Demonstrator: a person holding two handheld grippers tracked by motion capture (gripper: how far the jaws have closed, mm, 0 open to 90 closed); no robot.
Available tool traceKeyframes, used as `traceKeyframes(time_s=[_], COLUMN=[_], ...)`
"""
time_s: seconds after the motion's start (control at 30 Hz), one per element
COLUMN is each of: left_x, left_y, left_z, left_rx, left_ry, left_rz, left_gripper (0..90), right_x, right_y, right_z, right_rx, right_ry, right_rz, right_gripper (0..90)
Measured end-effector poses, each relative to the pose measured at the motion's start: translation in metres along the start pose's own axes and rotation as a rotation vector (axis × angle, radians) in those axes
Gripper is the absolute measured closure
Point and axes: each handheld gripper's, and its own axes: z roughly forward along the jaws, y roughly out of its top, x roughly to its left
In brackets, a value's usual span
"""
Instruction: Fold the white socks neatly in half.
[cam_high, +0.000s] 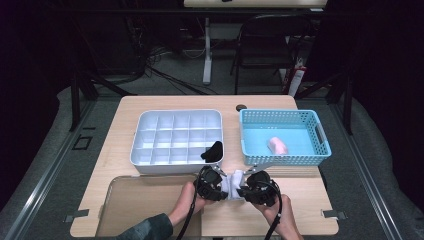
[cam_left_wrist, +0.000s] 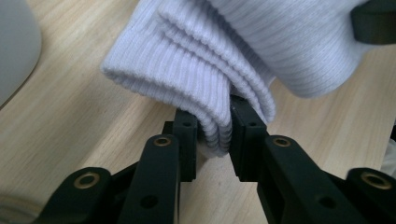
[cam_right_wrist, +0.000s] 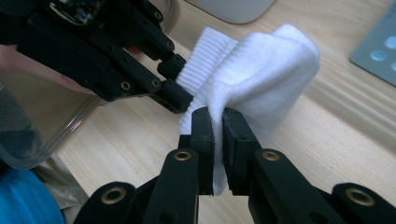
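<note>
Item: white sock (cam_high: 234, 183), near edge of counter (cam_high: 310, 210), just short of the tray (cam_high: 145, 162).
Left tool (cam_left_wrist: 215, 125): clamped on ribbed cuff.
Right tool (cam_right_wrist: 218, 122): clamped on a thin fold.
Risk: the thin fold may slip free if the tools pull apart, dropping that end onto the counter.

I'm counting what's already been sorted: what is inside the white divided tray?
The white divided tray holds one dark rolled item in its near right corner, probably a black sock. The other compartments look empty, though the near wall hides the floor of the front row.
</note>
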Motion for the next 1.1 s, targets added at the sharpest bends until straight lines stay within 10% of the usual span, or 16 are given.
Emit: traceKeyframes(time_s=[0.3, 0.47, 0.7, 1.1], left_x=[0.000, 0.008, 0.018, 0.007], left_y=[0.001, 0.000, 0.002, 0.007], left_z=[0.005, -0.008, -0.034, -0.023], left_rx=[-0.027, 0.015, -0.055, -0.155], left_ry=[-0.046, -0.067, -0.009, 0.026], left_rz=[0.013, 0.003, -0.040, -0.063], left_gripper=[74.5, 56.0, 41.0, 24.2], right_x=[0.000, -0.002, -0.001, 0.001], right_y=[0.001, -0.003, -0.002, -0.005], right_z=[0.010, 0.020, 0.025, 0.031], right_rx=[0.034, 0.067, 0.076, 0.063], right_ry=[-0.008, 0.008, 0.007, -0.022], right_rz=[-0.013, -0.013, -0.024, -0.014], right_gripper=[84.1, 83.8, 83.5, 82.6])
